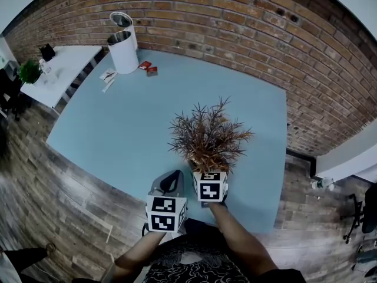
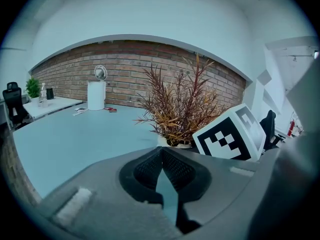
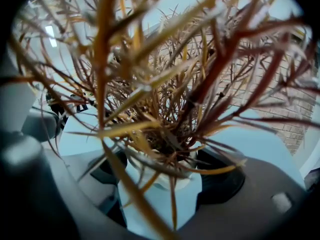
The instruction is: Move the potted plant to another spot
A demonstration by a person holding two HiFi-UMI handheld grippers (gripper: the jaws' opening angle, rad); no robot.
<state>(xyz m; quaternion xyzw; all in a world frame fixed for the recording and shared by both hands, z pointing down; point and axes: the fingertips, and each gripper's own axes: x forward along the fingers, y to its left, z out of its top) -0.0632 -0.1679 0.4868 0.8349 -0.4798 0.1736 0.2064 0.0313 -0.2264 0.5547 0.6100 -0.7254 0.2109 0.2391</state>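
The potted plant (image 1: 207, 135) has reddish-brown spiky leaves in a small white pot and stands near the front edge of the light blue table (image 1: 118, 117). My right gripper (image 1: 207, 170) reaches in low at its near side. In the right gripper view the white pot (image 3: 161, 178) fills the gap between the two black pads, and the right gripper (image 3: 162, 175) is shut on it. My left gripper (image 1: 171, 181) hovers just left of the plant, shut and empty; its pads (image 2: 172, 168) meet at the tip. The plant (image 2: 177, 109) shows right of centre there.
A white cylindrical bin (image 1: 123, 50) with its lid up stands at the table's far left by the brick wall (image 1: 247, 22). Small red items (image 1: 148, 68) and papers (image 1: 108, 75) lie beside it. A white side desk (image 1: 65, 69) holds a green plant (image 1: 29, 71).
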